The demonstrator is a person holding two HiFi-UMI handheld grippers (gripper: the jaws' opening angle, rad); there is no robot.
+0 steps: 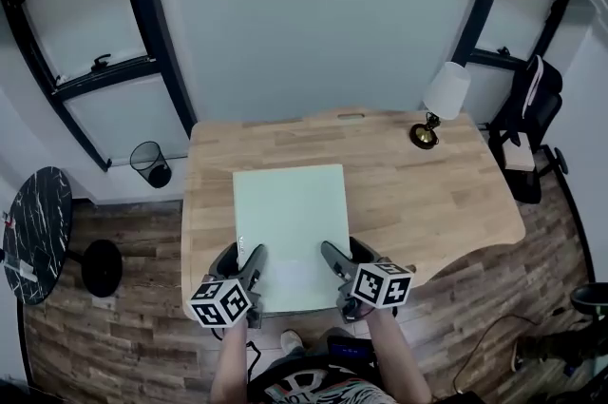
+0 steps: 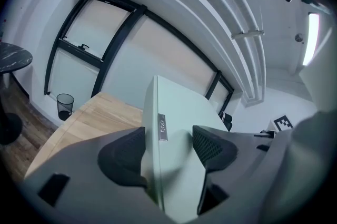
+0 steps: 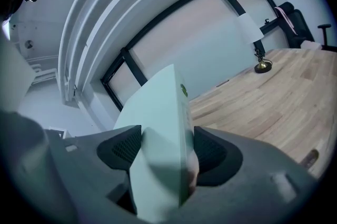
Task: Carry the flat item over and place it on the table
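Head view: the flat item [image 1: 290, 221] is held level over the near part of the table [image 1: 427, 193], both near corners being taken for balance; in the left gripper view the left gripper [image 2: 168, 146] is seen pinching its edge, in the right gripper view the right gripper [image 3: 163, 150] likewise

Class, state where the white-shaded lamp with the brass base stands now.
Head view: the lamp stands at the wooden table's far right corner, near the black chair.

An office room. A wide wooden desk [image 1: 427, 193] bears a brass-footed table lamp [image 1: 443, 100], with a black office chair [image 1: 528, 119] at its end. A mesh wastebasket [image 1: 152, 164] and black-framed windows [image 1: 90, 24] stand behind.
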